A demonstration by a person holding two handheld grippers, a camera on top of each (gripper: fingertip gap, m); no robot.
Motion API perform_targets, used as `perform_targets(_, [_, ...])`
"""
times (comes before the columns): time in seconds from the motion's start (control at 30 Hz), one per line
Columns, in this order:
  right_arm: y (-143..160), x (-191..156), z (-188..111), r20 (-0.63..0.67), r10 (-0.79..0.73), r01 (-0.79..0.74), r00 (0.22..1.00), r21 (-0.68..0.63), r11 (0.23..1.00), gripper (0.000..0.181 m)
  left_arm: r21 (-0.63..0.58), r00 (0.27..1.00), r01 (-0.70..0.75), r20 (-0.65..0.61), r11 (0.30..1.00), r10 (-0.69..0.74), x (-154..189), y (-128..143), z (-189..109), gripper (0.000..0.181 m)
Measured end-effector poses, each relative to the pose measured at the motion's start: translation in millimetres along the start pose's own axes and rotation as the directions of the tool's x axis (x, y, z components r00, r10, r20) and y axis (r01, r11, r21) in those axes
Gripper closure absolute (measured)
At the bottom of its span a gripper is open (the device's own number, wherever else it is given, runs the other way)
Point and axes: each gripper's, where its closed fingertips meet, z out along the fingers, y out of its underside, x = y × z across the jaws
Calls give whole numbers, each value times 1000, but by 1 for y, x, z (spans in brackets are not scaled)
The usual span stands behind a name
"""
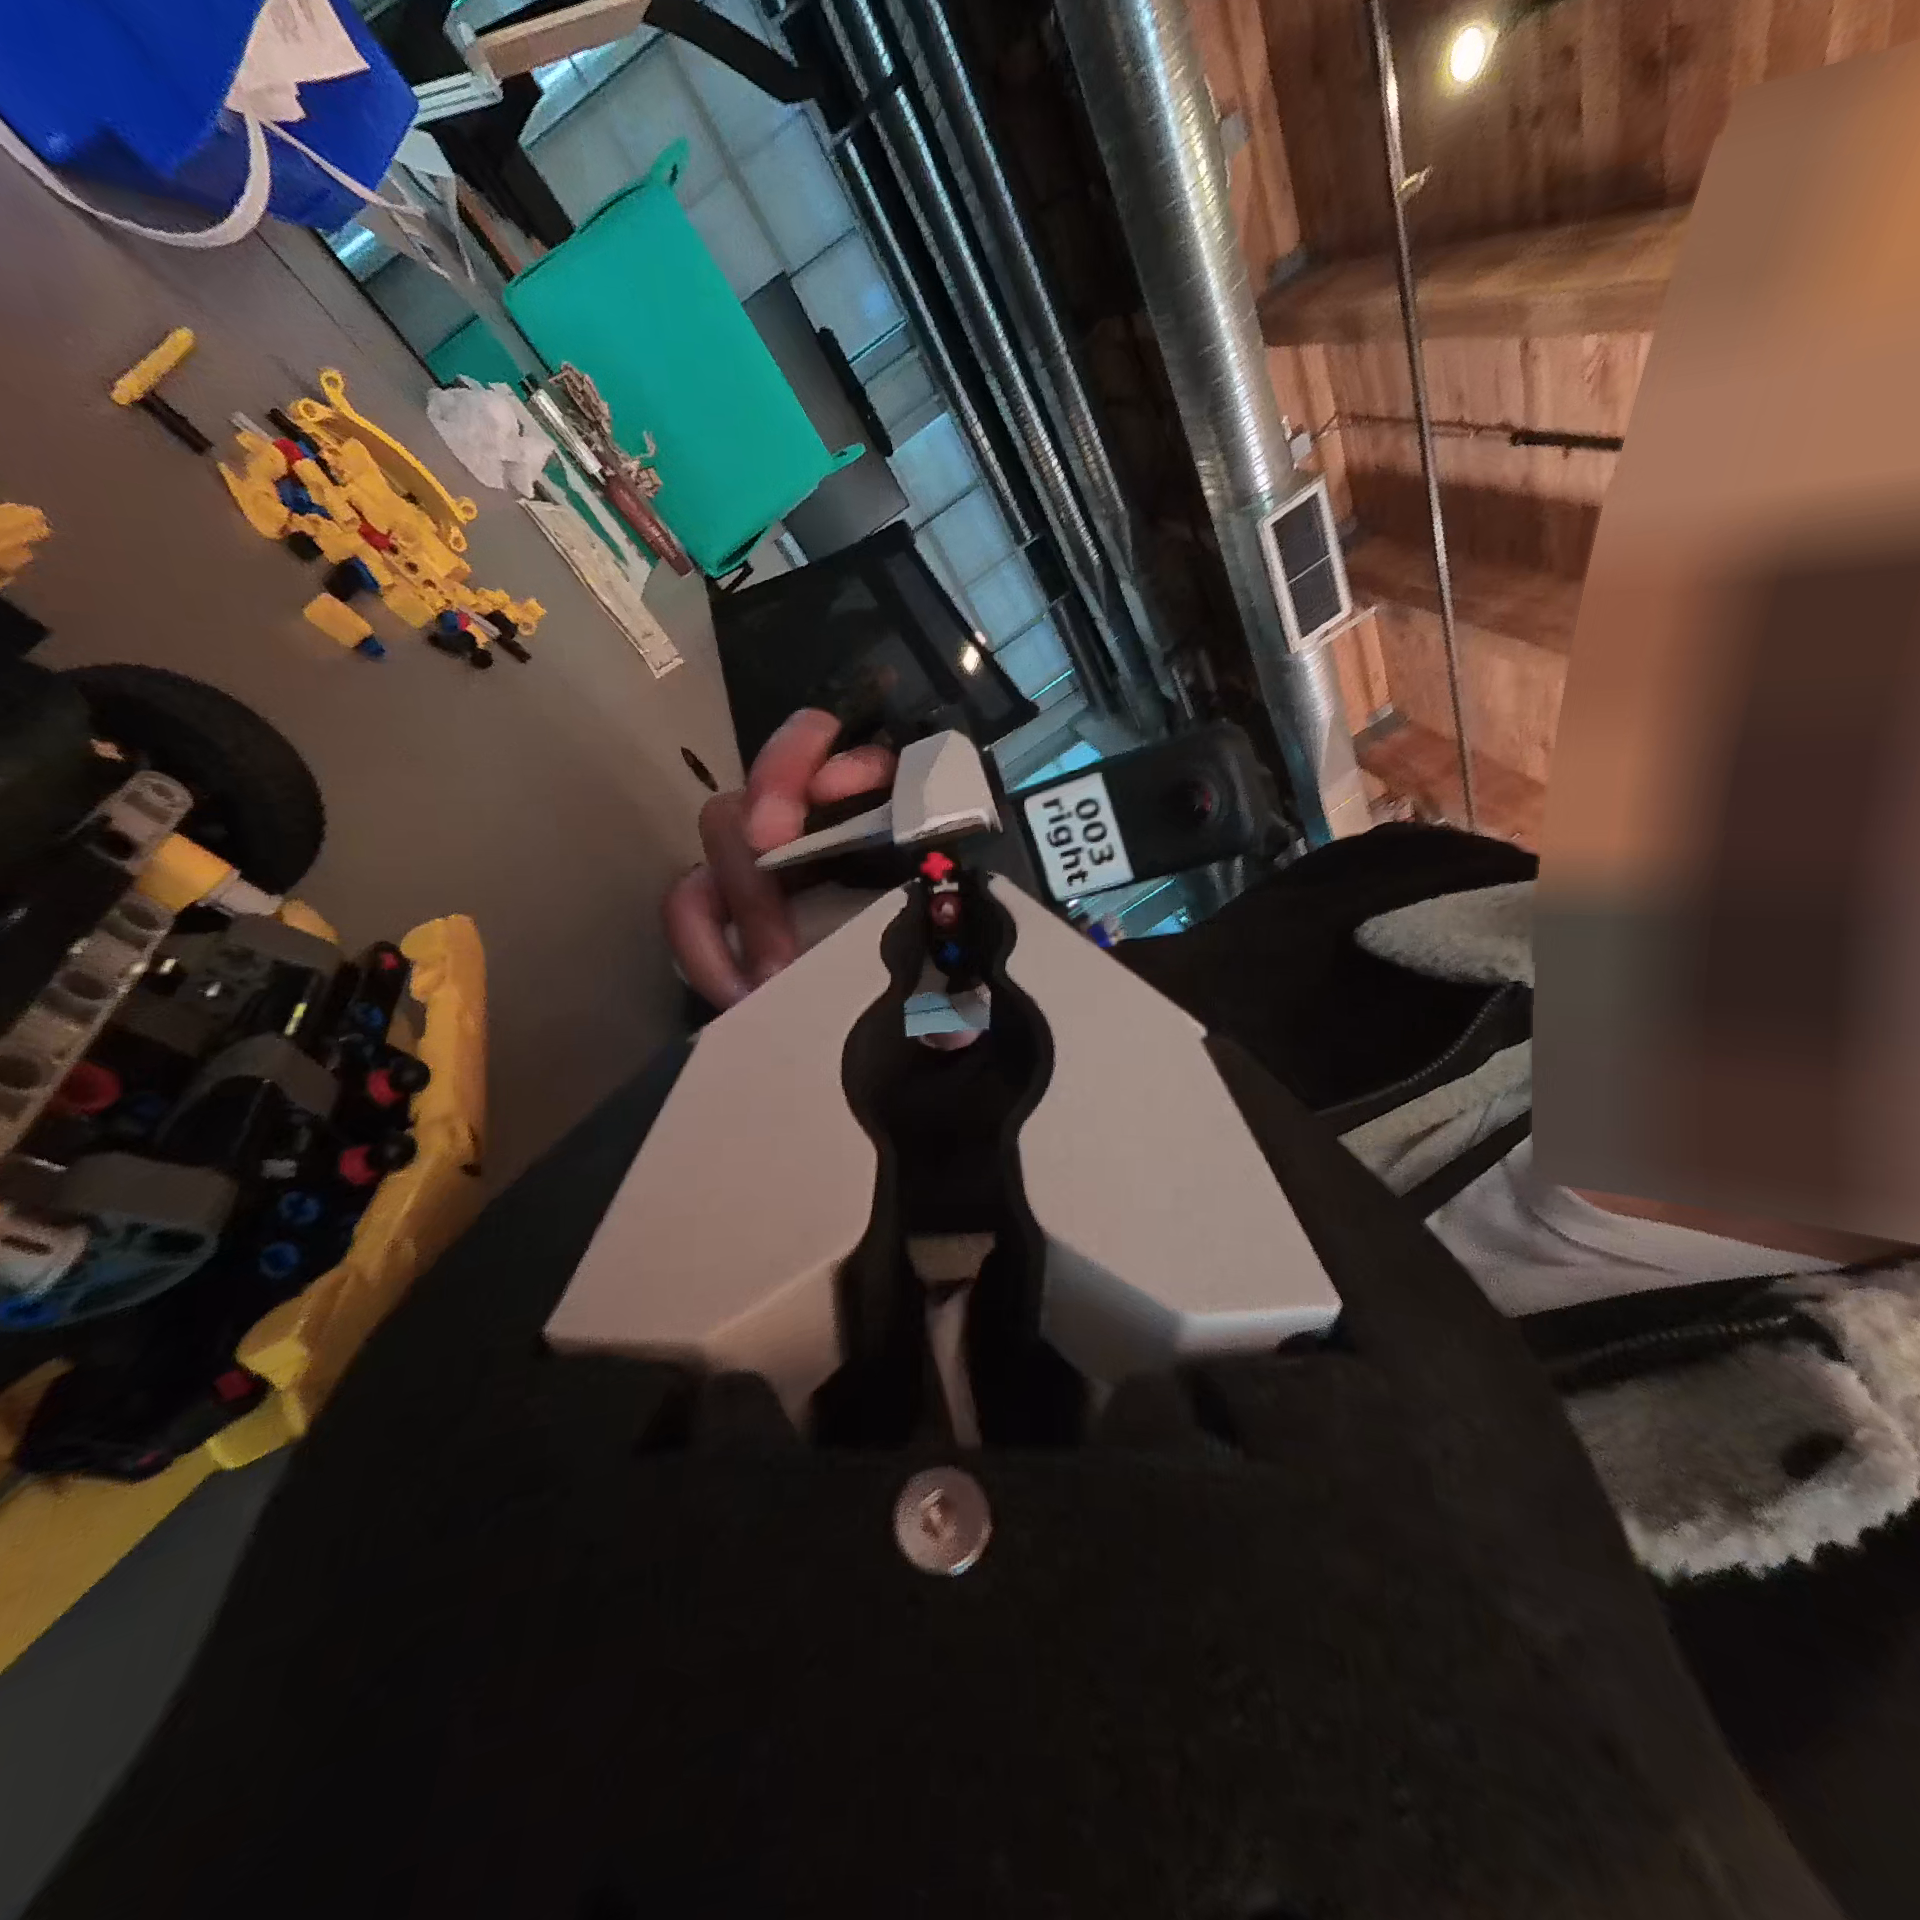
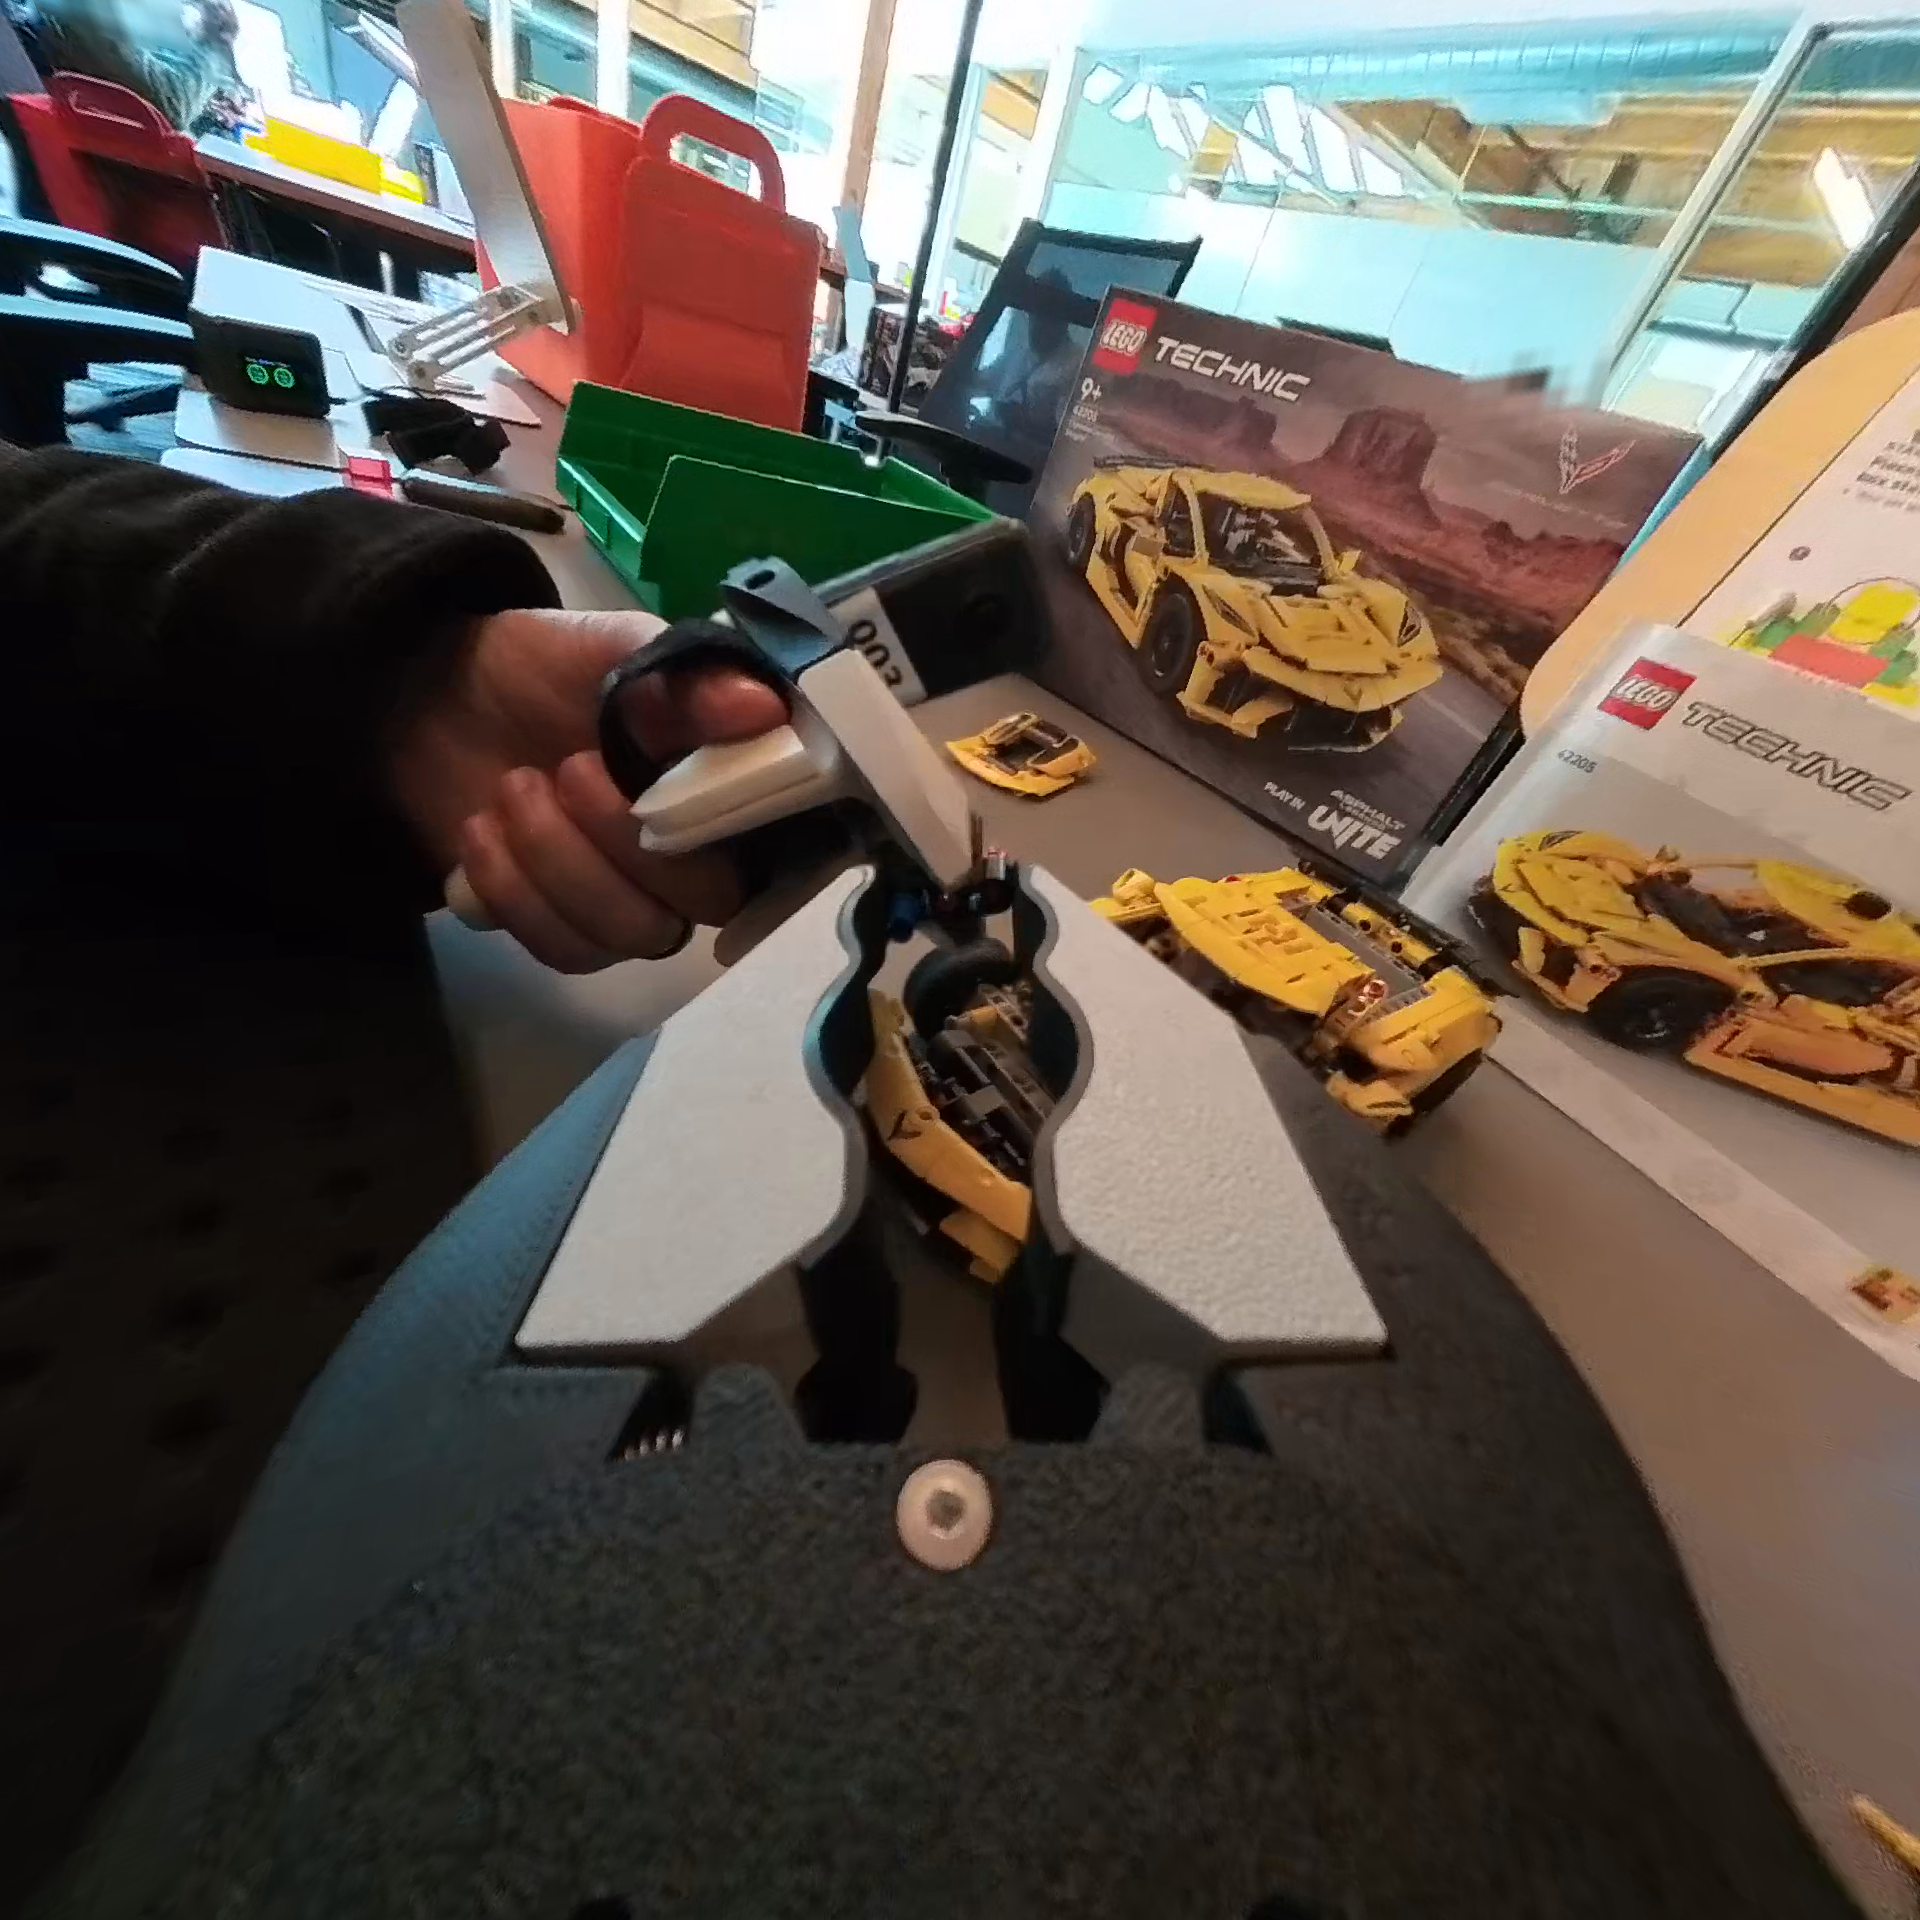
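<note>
A small black piece (image 1: 945, 916) is held clamped in the left gripper (image 1: 943, 881). The right gripper (image 2: 948, 883) is set around it, but whether it grips cannot be told. A part-built yellow car (image 2: 1299, 956) is seen just beyond on the table (image 2: 1558, 1247).

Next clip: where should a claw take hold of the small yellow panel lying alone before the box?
Probably pinch the small yellow panel across its short width, coming from above: it lies flat on the grey table, apart from other parts, both long edges free.

Small black brick piece (image 1: 943, 920) with red and blue pins, pinched in left gripper (image 1: 945, 935), right gripper (image 2: 961, 894) tips touching.
</note>
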Motion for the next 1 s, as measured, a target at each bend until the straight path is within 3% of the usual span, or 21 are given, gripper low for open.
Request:
perform_targets(0.2, [-6,-2,-3,79,134,-138,988,46,989,159,-24,1000,-10,-18,1000,9,2,-4,-4,170])
perform_targets(0.33, [-3,6,-1,83,226,-229,971,39,973,158,79,991,-116,74,990,110,-1,-29,-21,164])
perform_targets(0.4, [-6,7,-2,99,260,-267,960,58,962,158,118,959,-238,185,964,214,-5,-42,-35,158])
perform_targets(0.47, [-8,8,-3,100,266,-274,959,71,959,159,88,858,-420,363,903,363,-13,-49,-51,154])
perform_targets(0.53, [-8,7,-2,101,263,-271,960,71,960,158,21,698,-583,524,812,488,-19,-50,-66,152])
perform_targets(0.6, [-6,2,1,123,264,-272,957,53,961,158,-34,566,-704,577,710,589,-14,-42,-71,144])
perform_targets(0.67, [-3,-7,5,163,289,-294,943,8,956,158,-20,497,-788,568,615,655,5,-29,-66,139])
perform_targets(0.73, [-5,-22,7,243,338,-340,909,-37,940,158,11,510,-799,543,602,667,22,-12,-59,134])
perform_targets(0.8, [-17,-32,5,297,318,-333,900,-1,943,158,7,525,-791,522,611,673,28,7,-54,134])
perform_targets(0.87, [-28,-34,1,242,136,-166,961,108,980,158,30,468,-833,573,553,673,40,5,-60,134])
perform_targets(0.9, [-30,-37,0,210,36,-67,977,140,988,158,72,488,-823,594,563,639,46,2,-66,134])
perform_targets(1.0, [-22,-49,5,234,11,-30,972,78,996,158,163,664,-660,582,733,469,36,0,-76,134])
